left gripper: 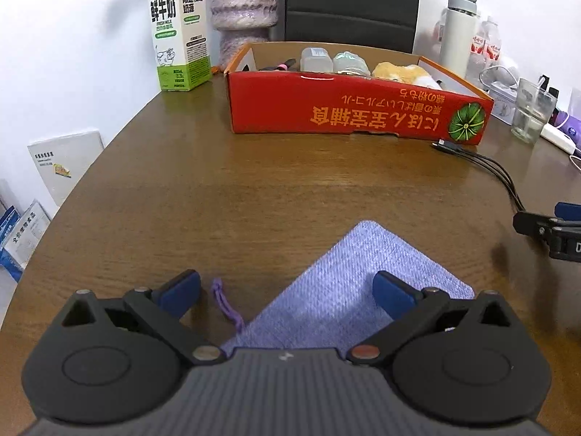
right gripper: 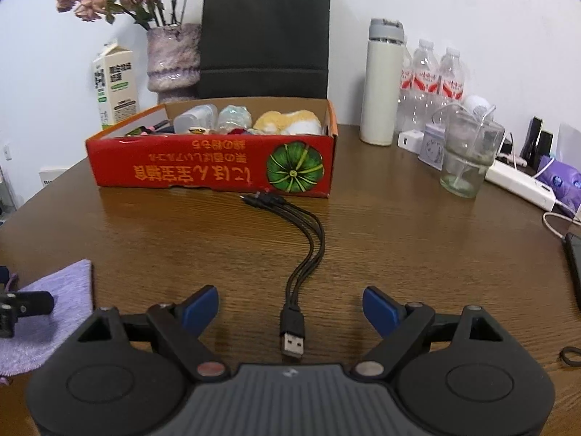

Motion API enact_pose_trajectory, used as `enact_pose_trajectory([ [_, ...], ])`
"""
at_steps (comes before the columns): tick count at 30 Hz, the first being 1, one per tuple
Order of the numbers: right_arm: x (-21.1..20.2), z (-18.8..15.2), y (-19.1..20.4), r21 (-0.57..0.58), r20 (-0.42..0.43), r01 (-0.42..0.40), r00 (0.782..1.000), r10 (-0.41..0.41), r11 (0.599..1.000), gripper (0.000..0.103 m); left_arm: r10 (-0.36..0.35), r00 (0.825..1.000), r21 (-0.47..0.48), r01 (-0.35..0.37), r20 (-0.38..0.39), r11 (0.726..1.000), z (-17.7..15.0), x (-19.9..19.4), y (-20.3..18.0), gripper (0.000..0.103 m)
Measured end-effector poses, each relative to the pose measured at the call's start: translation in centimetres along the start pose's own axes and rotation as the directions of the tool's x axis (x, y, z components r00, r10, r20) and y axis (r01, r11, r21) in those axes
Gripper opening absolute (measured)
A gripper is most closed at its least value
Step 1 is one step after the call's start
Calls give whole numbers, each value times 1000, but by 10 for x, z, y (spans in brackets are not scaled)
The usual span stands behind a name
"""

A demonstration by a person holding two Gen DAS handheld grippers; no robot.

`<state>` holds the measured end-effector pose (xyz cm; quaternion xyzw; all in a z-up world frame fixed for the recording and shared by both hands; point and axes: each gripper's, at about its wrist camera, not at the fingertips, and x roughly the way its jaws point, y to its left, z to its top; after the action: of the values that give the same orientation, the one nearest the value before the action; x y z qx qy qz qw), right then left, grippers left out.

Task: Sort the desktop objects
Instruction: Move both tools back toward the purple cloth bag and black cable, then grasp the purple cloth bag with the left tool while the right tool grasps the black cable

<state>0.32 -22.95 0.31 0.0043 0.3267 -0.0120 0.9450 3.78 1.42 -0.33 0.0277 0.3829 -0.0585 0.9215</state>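
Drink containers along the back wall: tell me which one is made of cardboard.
The green-and-white milk carton, standing left of the red box. The white flask, plastic water bottles and glass on the right are not cardboard.

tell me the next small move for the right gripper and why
Probably lower the right gripper and close on the USB plug of the black cable. Its jaws stand open either side of the plug, which lies loose on the table, outside the red box.
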Motion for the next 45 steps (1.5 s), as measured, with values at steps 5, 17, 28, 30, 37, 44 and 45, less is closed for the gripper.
enact_pose_trajectory([
  [5, 17, 8, -1, 7, -10, -12, 1000, 12, 1000, 86, -2, 1000, -1, 2, -6, 1000, 8, 8, 1, 103],
  [17, 33, 14, 4, 0, -21, -53, 998, 53, 999, 71, 16, 998, -30, -15, 54, 999, 11, 5, -6, 55],
  [28, 26, 13, -7, 52, 19, -72, 997, 71, 996, 63, -31, 999, -70, 33, 24, 997, 4, 0, 7, 103],
  [30, 23, 16, -11, 57, 33, -59, 998, 57, 997, 63, -31, 999, -51, 32, 23, 998, 3, 3, 2, 103],
  [37, 53, 36, -26, 36, -8, 47, 999, -46, 998, 52, -49, 999, 14, 48, 17, 999, 6, -4, -30, 7],
  [44, 69, 41, -2, -28, -19, -23, 1000, 22, 999, 5, -49, 997, -36, 51, 64, 998, 11, -15, -26, 5],
  [45, 67, 40, 4, -46, -23, -28, 999, 27, 999, 3, -50, 996, -49, 54, 80, 997, 14, -20, -22, 5],
])
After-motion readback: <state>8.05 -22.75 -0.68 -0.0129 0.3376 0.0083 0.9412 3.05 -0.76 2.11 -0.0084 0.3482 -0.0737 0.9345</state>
